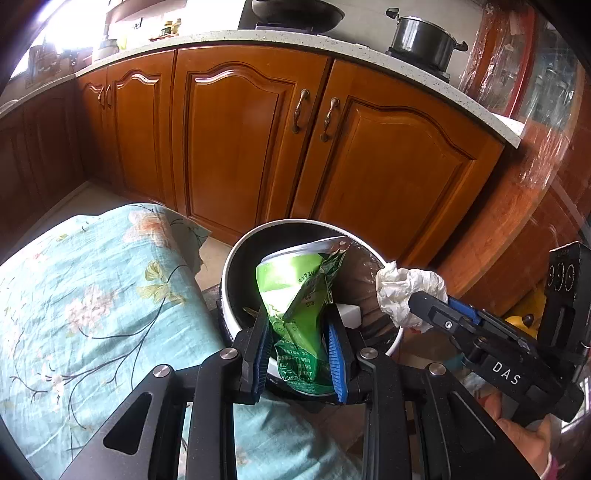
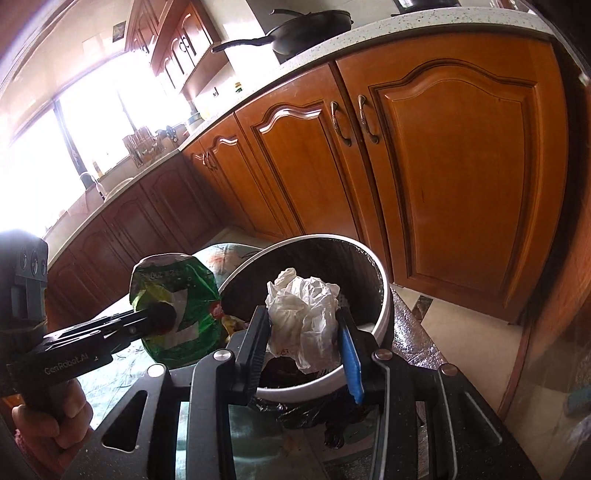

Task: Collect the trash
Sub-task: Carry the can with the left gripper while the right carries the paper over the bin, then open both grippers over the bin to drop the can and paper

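My left gripper (image 1: 298,314) is shut on a crumpled green snack bag (image 1: 295,291), which it holds over the mouth of a round white-rimmed bin (image 1: 236,258) lined with a black bag. My right gripper (image 2: 303,314) is shut on a crumpled white wad of paper or film (image 2: 299,291), also above the bin (image 2: 386,306). In the left wrist view the right gripper (image 1: 417,301) comes in from the right, carrying the wad (image 1: 402,288) at the bin's right rim. In the right wrist view the left gripper (image 2: 162,319) holds the green bag (image 2: 184,295) at the bin's left rim.
A teal floral cloth (image 1: 92,314) covers the surface left of the bin. Wooden cabinet doors (image 1: 240,140) stand close behind it, under a speckled countertop with a steel pot (image 1: 424,37) and a dark wok (image 2: 306,26). Pale floor tiles (image 2: 461,332) show at the right.
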The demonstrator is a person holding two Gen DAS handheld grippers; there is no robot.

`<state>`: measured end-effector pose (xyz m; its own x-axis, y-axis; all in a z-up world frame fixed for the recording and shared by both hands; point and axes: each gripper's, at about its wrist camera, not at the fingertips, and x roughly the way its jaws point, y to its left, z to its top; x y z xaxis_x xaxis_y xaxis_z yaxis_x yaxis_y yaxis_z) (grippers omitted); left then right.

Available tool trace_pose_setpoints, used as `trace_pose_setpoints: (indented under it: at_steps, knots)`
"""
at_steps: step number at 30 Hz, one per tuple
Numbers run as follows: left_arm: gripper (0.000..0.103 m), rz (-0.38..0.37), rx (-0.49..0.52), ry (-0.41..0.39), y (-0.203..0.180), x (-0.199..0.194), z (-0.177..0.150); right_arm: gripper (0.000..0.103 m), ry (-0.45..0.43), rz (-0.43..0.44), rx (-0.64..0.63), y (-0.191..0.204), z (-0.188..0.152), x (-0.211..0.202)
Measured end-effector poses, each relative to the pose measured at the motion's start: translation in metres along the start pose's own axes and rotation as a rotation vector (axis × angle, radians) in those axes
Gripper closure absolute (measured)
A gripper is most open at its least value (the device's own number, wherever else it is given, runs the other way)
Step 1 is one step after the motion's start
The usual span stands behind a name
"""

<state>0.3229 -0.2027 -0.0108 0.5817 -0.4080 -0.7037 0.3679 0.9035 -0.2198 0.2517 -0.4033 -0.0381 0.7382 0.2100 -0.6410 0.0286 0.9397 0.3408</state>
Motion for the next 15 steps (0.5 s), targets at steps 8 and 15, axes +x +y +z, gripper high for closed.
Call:
trace_pose_setpoints:
  at_steps: [8,15]
  knots:
    - [0.077,-0.003,0.002,0.042,-0.007,0.026,0.012,0.065,0.031,-0.009,-0.012,-0.003,0.005,0.014]
    - [0.076,0.0,0.0,0.066,-0.009,0.04,0.022,0.063,0.057,-0.02,-0.019,-0.005,0.009,0.025]
